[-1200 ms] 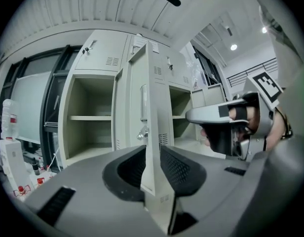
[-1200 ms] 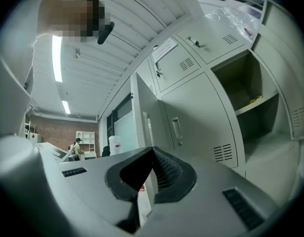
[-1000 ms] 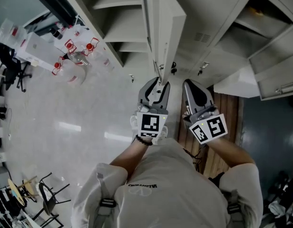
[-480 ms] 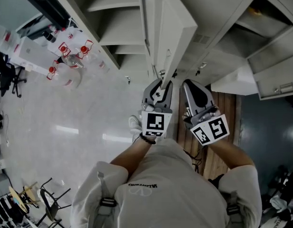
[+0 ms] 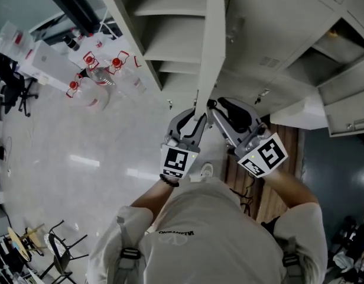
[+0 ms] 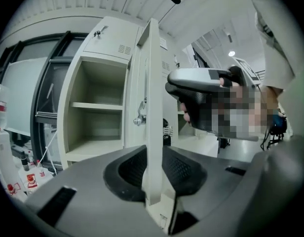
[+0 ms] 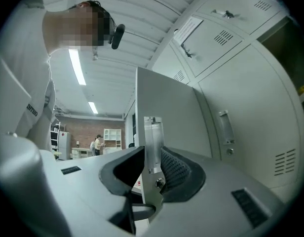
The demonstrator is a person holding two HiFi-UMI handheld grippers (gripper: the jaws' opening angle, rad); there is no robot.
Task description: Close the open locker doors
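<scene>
Ceiling strip lights (image 7: 77, 65) blaze at upper left in the right gripper view; pale glare streaks the glossy floor (image 5: 87, 158) at left in the head view. The locker door (image 6: 153, 107) is evenly lit. Fisheye corners fall black.

Two tongs (image 5: 197, 119) (image 5: 214, 107), one locker door (image 5: 212, 40).

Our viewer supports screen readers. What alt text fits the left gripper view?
The left gripper, whose jaws have just been closing, clamps the edge of an open locker door. An empty shelved locker stands open to its left.
</scene>
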